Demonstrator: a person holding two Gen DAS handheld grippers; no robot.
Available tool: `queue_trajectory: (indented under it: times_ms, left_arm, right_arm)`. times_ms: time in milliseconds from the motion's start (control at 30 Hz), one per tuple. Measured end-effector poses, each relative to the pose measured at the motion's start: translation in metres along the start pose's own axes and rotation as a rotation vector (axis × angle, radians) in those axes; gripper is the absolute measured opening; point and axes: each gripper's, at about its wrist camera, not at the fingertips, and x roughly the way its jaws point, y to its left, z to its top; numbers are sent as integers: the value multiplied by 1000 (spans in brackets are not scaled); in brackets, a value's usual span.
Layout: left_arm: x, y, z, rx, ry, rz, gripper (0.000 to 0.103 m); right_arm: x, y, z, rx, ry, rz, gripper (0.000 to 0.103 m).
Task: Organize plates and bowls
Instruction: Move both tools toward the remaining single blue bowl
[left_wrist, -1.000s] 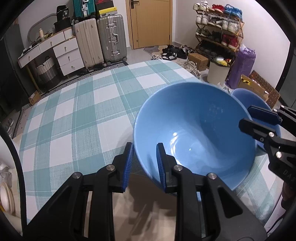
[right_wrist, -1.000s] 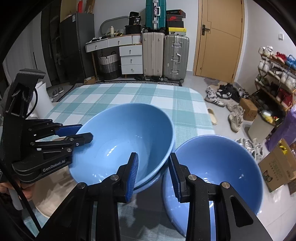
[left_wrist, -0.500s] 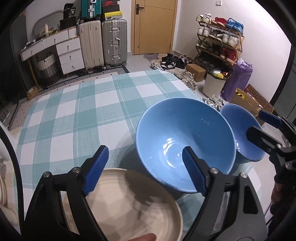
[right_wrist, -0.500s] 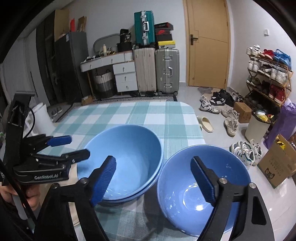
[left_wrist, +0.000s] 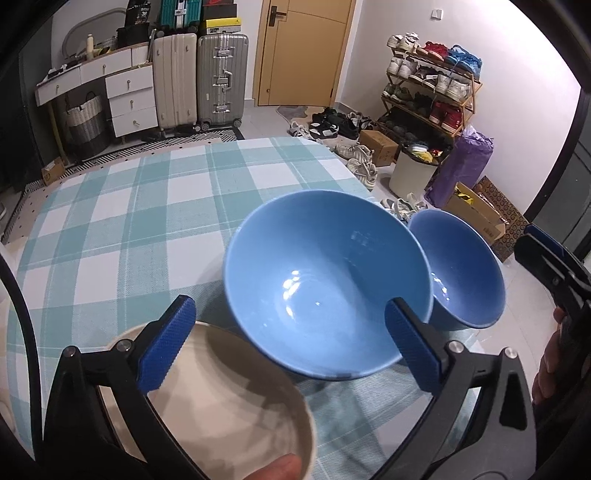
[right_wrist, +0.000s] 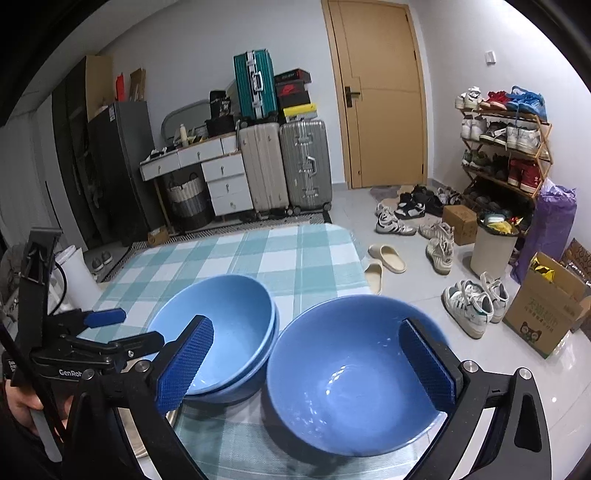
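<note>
We held both grippers, left (left_wrist: 284, 345) and right (right_wrist: 306, 363), spread wide and grasping nothing. The stacked bowls (right_wrist: 221, 339) sat mid-tabletop (left_wrist: 122, 221), a single bowl (right_wrist: 351, 373) by its right edge. Stacking it seemed next, needing a rim grip.

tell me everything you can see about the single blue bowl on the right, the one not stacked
The single blue bowl is a deep, round bowl, glossy like glazed ceramic, medium blue inside and out, and empty, with light glinting off its inner floor. It sits upright on the checked tablecloth near the table's right edge, right beside the stacked blue bowls; whether the rims touch is unclear. The open right gripper hovers over it with a finger to each side, not gripping. In the left wrist view it sits behind the stack.
</note>
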Motion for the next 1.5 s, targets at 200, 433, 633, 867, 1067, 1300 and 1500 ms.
queue_trajectory:
  times_ms: [200, 433, 633, 867, 1067, 1300, 1500]
  left_arm:
    - [-5, -20, -8, 5, -9, -19, 102]
    - [-7, -40, -17, -4, -6, -27, 102]
    - [-13, -55, -22, 3, -14, -36, 102]
    - [-16, -74, -29, 27, -8, -49, 102]
    - [-18, -89, -33, 15, -8, -63, 102]
    - [-14, -104, -38, -15, 3, -146, 99]
    - [-12, -123, -41, -3, 6, -181, 82]
  right_arm:
    - [-10, -21, -7, 19, -17, -11, 102]
    - [-12, -46, -13, 54, 10, -29, 102]
    - [-20, -62, -19, 76, 15, -25, 102]
    - [-30, -76, -21, 98, 5, -49, 102]
    - [-32, -92, -24, 126, 9, -67, 102]
    - [-30, -109, -25, 168, 6, -52, 102]
    - [-25, -120, -29, 199, 12, -23, 102]
